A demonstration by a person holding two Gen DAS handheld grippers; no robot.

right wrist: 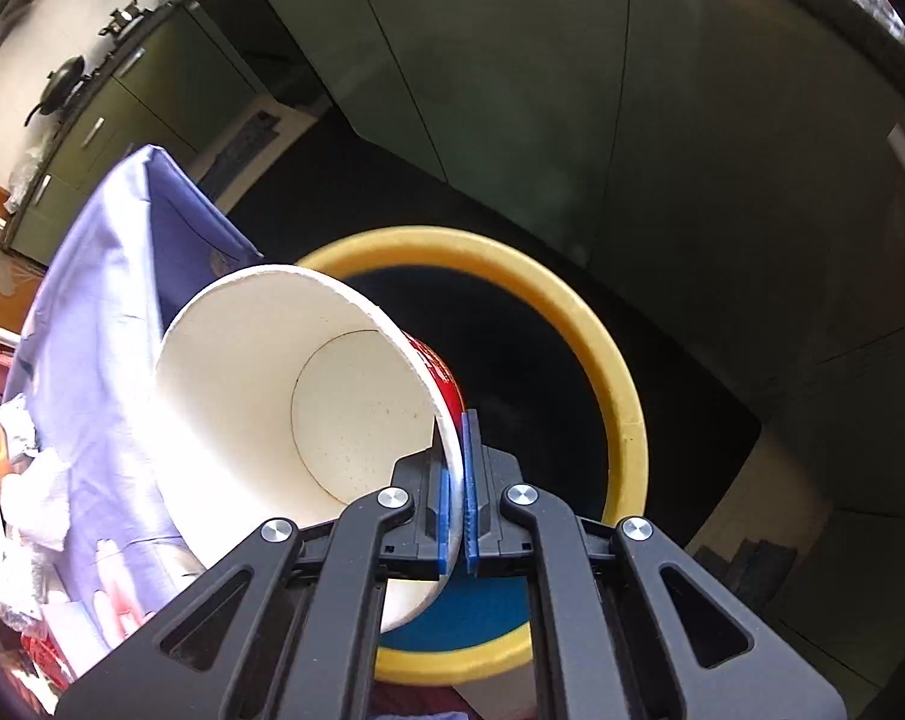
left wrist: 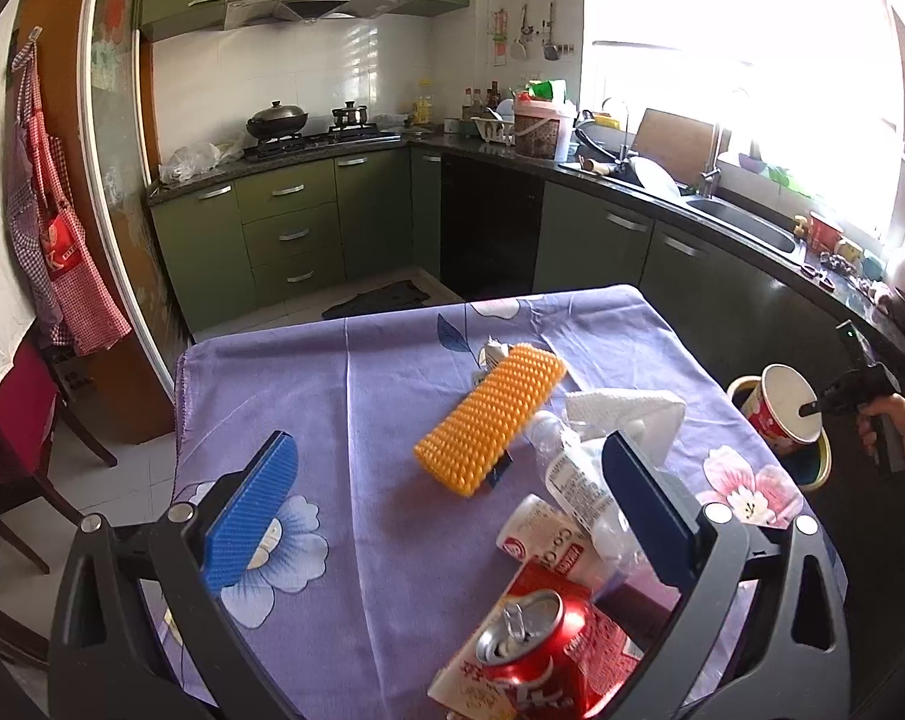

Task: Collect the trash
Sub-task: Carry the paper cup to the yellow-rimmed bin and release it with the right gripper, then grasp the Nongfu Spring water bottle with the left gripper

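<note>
In the left wrist view, the left gripper (left wrist: 446, 501) is hovering low over the purple flowered tablecloth (left wrist: 362, 396), its blue pads (left wrist: 245, 516) spread wide and holding nothing. Between them, at the middle of the frame, an orange bumpy sponge (left wrist: 488, 417) is lying; to its right a crumpled clear plastic bottle (left wrist: 578, 480) and a white paper napkin (left wrist: 626, 411), and at the lower middle a red soda can (left wrist: 530, 660). At the right edge, the right gripper (right wrist: 457, 480) is pinching the rim of a red and white paper cup (right wrist: 284, 396), tilted over the yellow-rimmed round trash bin (right wrist: 608, 360) beside the table.
</note>
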